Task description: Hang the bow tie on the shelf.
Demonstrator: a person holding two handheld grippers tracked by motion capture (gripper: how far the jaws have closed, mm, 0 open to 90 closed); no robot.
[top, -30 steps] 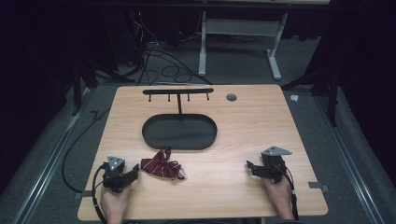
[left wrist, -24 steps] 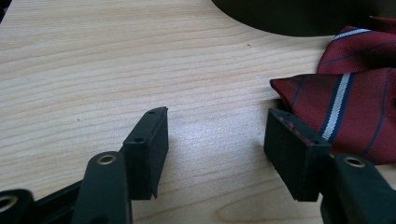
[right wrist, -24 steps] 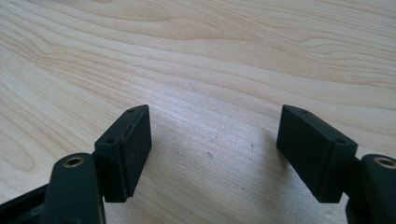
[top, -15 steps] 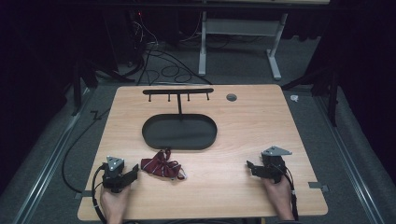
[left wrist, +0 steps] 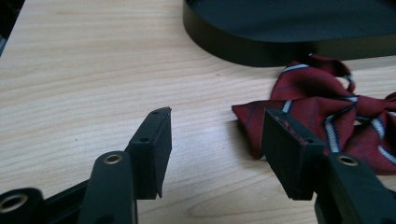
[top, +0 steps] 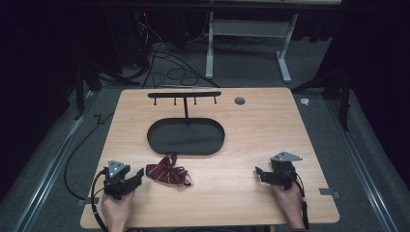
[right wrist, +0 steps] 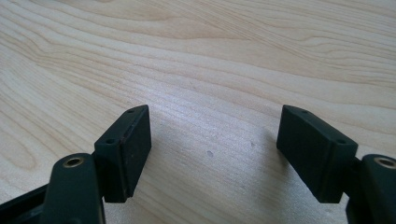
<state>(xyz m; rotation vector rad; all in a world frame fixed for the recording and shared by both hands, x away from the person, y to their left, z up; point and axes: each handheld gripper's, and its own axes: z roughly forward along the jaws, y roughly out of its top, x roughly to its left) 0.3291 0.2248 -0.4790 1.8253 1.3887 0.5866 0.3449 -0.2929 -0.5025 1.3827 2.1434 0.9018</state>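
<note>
Left claw (left wrist: 212, 154) unmoved, gaping beside bow tie (left wrist: 327, 116); right claw (right wrist: 212, 154) same.

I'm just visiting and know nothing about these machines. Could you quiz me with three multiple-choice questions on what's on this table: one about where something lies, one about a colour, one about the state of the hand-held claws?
1. Where does the dark red striped bow tie lie?
A. Inside the black oval tray
B. On the wooden table, just in front of the black oval tray
C. Hanging from the black hook rack

2. What colour are the bow tie's thin stripes?
A. Yellow
B. Green
C. White

3. How do the two grippers stand?
A. Both open, holding nothing
B. Left shut on the bow tie
C. Both shut

Answers:
1 B, the high view shows it on bare wood near the tray's rim.
2 C, pale stripes show in the left gripper view.
3 A, the left gripper and right gripper each show wood between parted jaws.
</note>
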